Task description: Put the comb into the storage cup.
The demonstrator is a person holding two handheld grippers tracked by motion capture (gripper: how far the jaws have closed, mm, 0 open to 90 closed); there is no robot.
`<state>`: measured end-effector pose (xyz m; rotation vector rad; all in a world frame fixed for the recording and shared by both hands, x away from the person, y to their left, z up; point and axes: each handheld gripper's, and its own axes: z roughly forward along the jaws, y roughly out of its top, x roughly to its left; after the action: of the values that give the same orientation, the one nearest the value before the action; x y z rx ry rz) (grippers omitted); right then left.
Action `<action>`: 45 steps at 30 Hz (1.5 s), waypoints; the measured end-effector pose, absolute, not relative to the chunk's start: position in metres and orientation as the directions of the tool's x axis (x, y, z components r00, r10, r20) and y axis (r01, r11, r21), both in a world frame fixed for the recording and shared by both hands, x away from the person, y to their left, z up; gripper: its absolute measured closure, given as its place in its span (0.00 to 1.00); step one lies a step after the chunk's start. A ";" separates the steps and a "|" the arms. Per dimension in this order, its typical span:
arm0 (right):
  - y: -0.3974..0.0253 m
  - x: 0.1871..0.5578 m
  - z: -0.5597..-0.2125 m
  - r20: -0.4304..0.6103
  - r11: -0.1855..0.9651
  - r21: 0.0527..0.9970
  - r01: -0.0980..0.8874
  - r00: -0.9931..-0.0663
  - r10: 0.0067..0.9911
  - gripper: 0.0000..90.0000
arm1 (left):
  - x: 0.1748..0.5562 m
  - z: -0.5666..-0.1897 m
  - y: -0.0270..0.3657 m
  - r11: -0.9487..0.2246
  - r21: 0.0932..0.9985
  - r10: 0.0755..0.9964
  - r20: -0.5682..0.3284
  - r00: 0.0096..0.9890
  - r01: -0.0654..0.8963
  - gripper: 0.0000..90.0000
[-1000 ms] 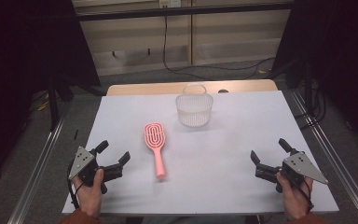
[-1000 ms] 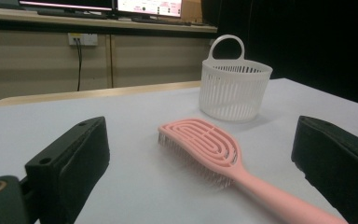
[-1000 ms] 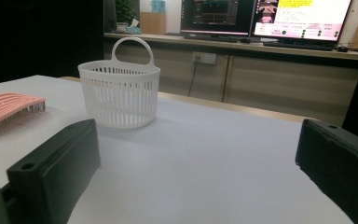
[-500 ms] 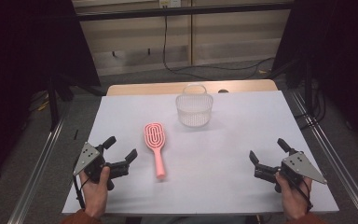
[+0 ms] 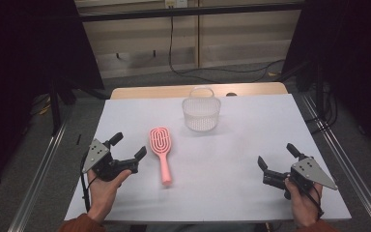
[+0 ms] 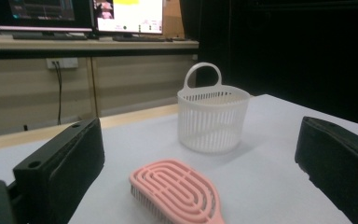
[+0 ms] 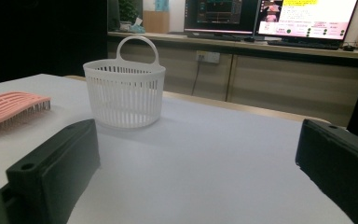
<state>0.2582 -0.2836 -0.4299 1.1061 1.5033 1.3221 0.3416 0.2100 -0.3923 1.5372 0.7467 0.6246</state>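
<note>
A pink hairbrush [image 5: 161, 151] lies bristles down on the white table [image 5: 241, 159], left of centre, its handle toward the near edge. A white slotted basket [image 5: 201, 110] with a loop handle stands upright farther back. My left gripper [image 5: 128, 146] is open just left of the brush head, its jaws wide apart and nothing between them. From the left gripper view the brush [image 6: 176, 192] lies straight ahead between the jaws, with the basket [image 6: 211, 115] behind. My right gripper [image 5: 277, 155] is open near the front right. Its view has the basket [image 7: 125, 92] and brush [image 7: 9, 110] off to the left.
A wooden strip [image 5: 174, 91] runs along the table's far edge, with cables on the floor beyond. Metal rails [image 5: 335, 150] flank the table. Monitors [image 7: 270, 18] stand on a counter at the back.
My left gripper has moved right and a little forward, toward the brush head. The right gripper has hardly moved. Brush and basket stay where they were.
</note>
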 end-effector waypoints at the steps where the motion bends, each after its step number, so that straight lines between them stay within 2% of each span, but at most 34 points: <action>1: -0.283 0.258 -0.430 -0.033 0.059 0.994 0.088 -0.272 0.962 0.00 | 0.343 -0.394 0.208 -0.036 0.994 0.764 -0.037 0.644 0.100 0.03; 14: -0.282 0.259 -0.430 -0.034 0.062 0.994 0.090 -0.281 0.959 0.00 | 0.374 -0.387 0.185 -0.018 0.990 0.737 -0.080 0.671 0.138 0.05; 18: -0.281 0.259 -0.430 -0.037 0.065 0.994 0.090 -0.286 0.957 0.00 | 0.378 -0.377 0.174 -0.053 0.995 0.721 -0.019 0.692 0.082 0.05; 20: -0.281 0.258 -0.430 -0.036 0.064 0.994 0.088 -0.289 0.957 0.00 | 0.379 -0.380 0.173 -0.037 0.996 0.734 -0.024 0.679 0.076 0.07; 22: -0.282 0.258 -0.430 -0.033 0.060 0.994 0.087 -0.283 0.958 0.00 | 0.376 -0.388 0.175 0.001 0.995 0.730 -0.070 0.680 0.100 0.08; 24: -0.282 0.257 -0.430 -0.036 0.063 0.994 0.086 -0.285 0.958 0.00 | 0.373 -0.396 0.177 -0.021 0.992 0.733 -0.071 0.676 0.127 0.09; 26: -0.281 0.258 -0.431 -0.034 0.062 0.994 0.088 -0.286 0.958 0.00 | 0.372 -0.402 0.178 -0.027 0.991 0.728 -0.068 0.682 0.129 0.17; 28: -0.281 0.258 -0.430 -0.036 0.063 0.994 0.087 -0.285 0.958 0.00 | 0.373 -0.403 0.178 -0.029 0.991 0.725 -0.069 0.686 0.130 0.18; 30: -0.281 0.258 -0.430 -0.038 0.066 0.994 0.087 -0.289 0.957 0.00 | 0.372 -0.402 0.179 -0.029 0.992 0.721 -0.066 0.690 0.124 0.29; 32: -0.281 0.258 -0.430 -0.039 0.067 0.994 0.089 -0.287 0.957 0.00 | 0.372 -0.402 0.179 -0.031 0.992 0.722 -0.064 0.689 0.124 0.28; 35: -0.281 0.258 -0.431 -0.038 0.068 0.993 0.093 -0.291 0.956 0.00 | 0.371 -0.402 0.178 -0.036 0.992 0.714 -0.062 0.697 0.125 0.38; 36: -0.281 0.258 -0.431 -0.038 0.068 0.993 0.093 -0.291 0.956 0.00 | 0.371 -0.402 0.178 -0.032 0.992 0.709 -0.066 0.702 0.125 0.38; 37: -0.281 0.258 -0.431 -0.037 0.067 0.993 0.094 -0.292 0.956 0.00 | 0.371 -0.401 0.177 -0.022 0.992 0.706 -0.074 0.704 0.127 0.44; 41: -0.281 0.258 -0.431 -0.039 0.069 0.993 0.093 -0.295 0.955 0.00 | 0.371 -0.401 0.178 -0.003 0.991 0.692 -0.095 0.715 0.135 0.55; 44: -0.281 0.258 -0.431 -0.039 0.069 0.993 0.094 -0.294 0.955 0.00 | 0.371 -0.402 0.178 -0.004 0.991 0.687 -0.093 0.721 0.132 0.59; 45: -0.281 0.258 -0.431 -0.039 0.069 0.993 0.093 -0.292 0.955 0.00 | 0.372 -0.402 0.178 -0.008 0.991 0.686 -0.089 0.722 0.130 0.67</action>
<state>0.2582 -0.2811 -0.4306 1.0893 1.5279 1.3297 0.3716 0.1783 -0.4017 1.5435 0.6897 0.4985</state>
